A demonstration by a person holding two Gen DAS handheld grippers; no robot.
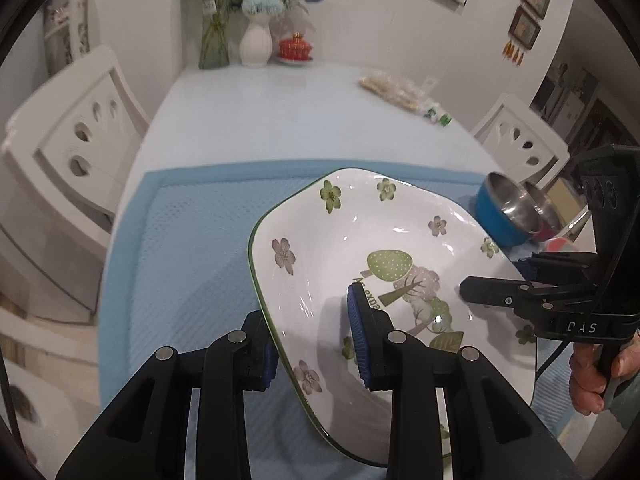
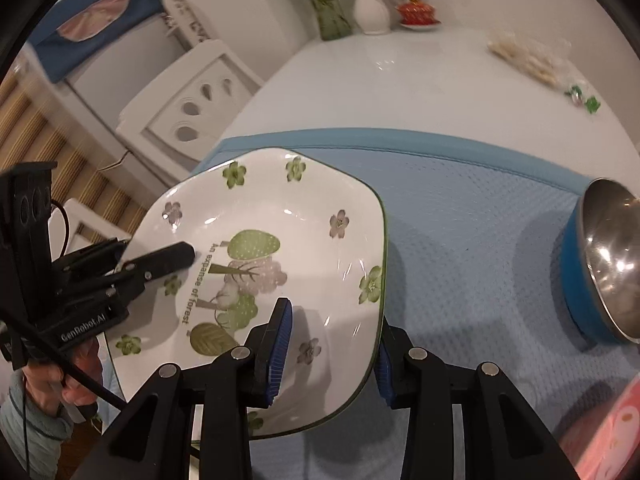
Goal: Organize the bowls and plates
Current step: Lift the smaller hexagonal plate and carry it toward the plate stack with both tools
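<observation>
From the left wrist camera, the left gripper (image 1: pixel 316 344) was clamped on the near-left rim of a squarish ceramic plate (image 1: pixel 360 240), white with a green edge, printed flowers and trees; one blue pad (image 1: pixel 362 340) lay on the glossy inner face and the other sat under the rim. The plate was tilted, above a blue mat (image 1: pixel 192 232) spread on the table (image 1: pixel 260 120). At the plate's far right rim the right gripper (image 1: pixel 486 292) reached in, one finger over the glazed face, with a hand (image 1: pixel 588 376) below it. A blue bowl (image 1: pixel 506 216) with a steel lining stood beyond on the mat. From the right wrist camera, the right gripper (image 2: pixel 332 344) pinched the plate (image 2: pixel 280 216) by its right rim, one pad inside and one outside, while the left gripper (image 2: pixel 160 264) held the opposite edge. The blue bowl (image 2: pixel 596 268) sat well apart to the right. The plate looked stiff, fairly heavy and breakable, and its glaze probably slippery, so opposite rim grips with both tongs seemed the safest hold, kept firm and level.
</observation>
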